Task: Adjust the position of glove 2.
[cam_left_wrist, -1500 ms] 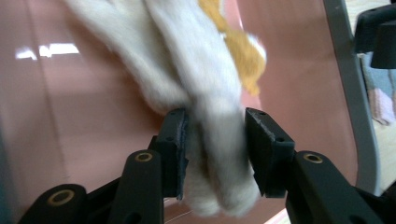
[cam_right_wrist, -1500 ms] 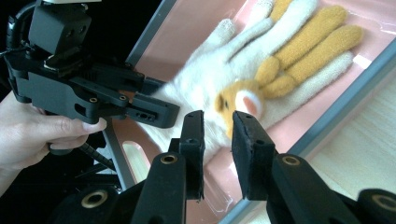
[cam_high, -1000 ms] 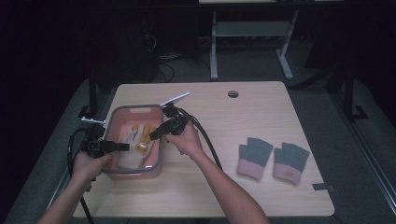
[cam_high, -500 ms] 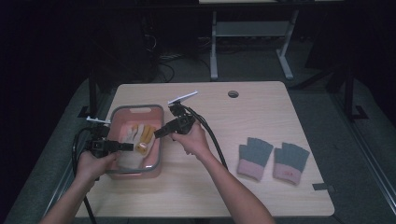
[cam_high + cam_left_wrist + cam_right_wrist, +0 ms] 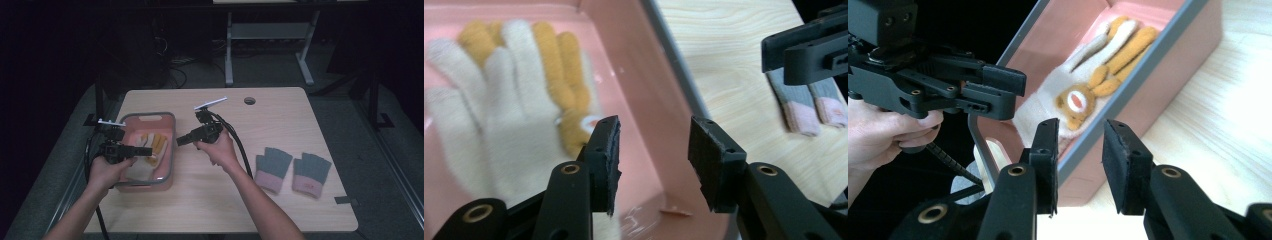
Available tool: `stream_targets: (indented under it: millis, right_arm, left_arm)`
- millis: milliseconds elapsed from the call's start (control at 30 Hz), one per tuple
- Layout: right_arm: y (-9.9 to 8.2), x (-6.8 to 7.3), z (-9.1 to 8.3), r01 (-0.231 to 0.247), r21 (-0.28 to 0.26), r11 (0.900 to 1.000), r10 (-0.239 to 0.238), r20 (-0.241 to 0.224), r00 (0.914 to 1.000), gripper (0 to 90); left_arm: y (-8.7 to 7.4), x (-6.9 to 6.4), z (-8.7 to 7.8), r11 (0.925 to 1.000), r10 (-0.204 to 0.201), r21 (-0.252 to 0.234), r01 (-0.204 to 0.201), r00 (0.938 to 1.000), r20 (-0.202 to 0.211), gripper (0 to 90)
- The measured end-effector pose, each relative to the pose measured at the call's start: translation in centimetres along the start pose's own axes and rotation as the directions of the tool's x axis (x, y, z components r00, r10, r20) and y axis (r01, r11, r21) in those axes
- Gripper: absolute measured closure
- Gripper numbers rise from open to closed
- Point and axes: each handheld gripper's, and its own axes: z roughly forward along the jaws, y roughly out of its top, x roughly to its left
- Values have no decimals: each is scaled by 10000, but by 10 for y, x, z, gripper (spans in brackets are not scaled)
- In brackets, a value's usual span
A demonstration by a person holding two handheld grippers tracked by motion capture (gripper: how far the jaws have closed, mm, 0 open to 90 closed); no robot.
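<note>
White-and-orange gloves [image 5: 149, 146] flat in pink bin [image 5: 169, 150]

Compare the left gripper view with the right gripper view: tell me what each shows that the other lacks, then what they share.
Left gripper view alone: the grey gloves with pink cuffs, lying on the wooden table. Right gripper view alone: the hand that holds the left gripper, and the pink bin's outer wall. Shared: the white and orange gloves lying inside the bin, the grey rim, and empty jaws that have just been opening.

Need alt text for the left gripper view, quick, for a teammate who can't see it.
The left gripper's black jaws stand open and empty above a pink plastic bin holding cream and orange knit gloves; two grey gloves with pink cuffs lie on the wooden table.
</note>
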Motion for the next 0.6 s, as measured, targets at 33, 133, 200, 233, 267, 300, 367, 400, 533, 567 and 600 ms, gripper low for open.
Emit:
stream_targets:
  millis: [33,133,200,233,267,300,367,400,533,567,600]
  right_arm:
    - [-1,-1,-3,2,-25,10000,-2,42,10000,663]
    - [-5,-5,-10,-12,-103,9999,13,115,9999,653]
    - [-7,-8,-16,-40,-169,9998,43,150,9999,648]
    - [-8,-9,-18,-80,-201,9998,83,182,9998,646]
    - [-10,-11,-21,-142,-216,9997,146,196,9997,645]
    - [-11,-12,-23,-142,-270,9995,149,237,9996,643]
    - [-13,-14,-28,-179,-326,9993,188,268,9995,639]
    - [-15,-15,-31,-209,-353,9992,219,290,9993,638]
    - [-19,-18,-39,-247,-488,9985,264,365,9990,633]
    - [-20,-20,-42,-231,-503,9985,251,390,9989,631]
    - [-22,-21,-44,-259,-511,9984,279,403,9988,629]
  left_arm:
    - [1,-2,0,10000,37,-12,-37,10000,56,551]
    - [3,-8,2,9998,190,6,-190,9996,201,545]
    - [4,-13,4,9997,229,-2,-229,9994,270,541]
    - [5,-15,5,9995,314,-6,-314,9991,286,540]
    - [6,-17,6,9994,358,9,-358,9988,331,540]
    - [7,-19,7,9992,393,11,-394,9986,367,539]
    - [9,-24,9,9989,463,-7,-463,9979,451,536]
    - [10,-26,9,9986,529,2,-530,9974,491,533]
    - [12,-36,13,9976,694,-47,-692,9956,632,525]
    - [13,-37,13,9971,755,-53,-753,9949,669,524]
    - [14,-40,15,9970,780,-31,-780,9943,730,524]
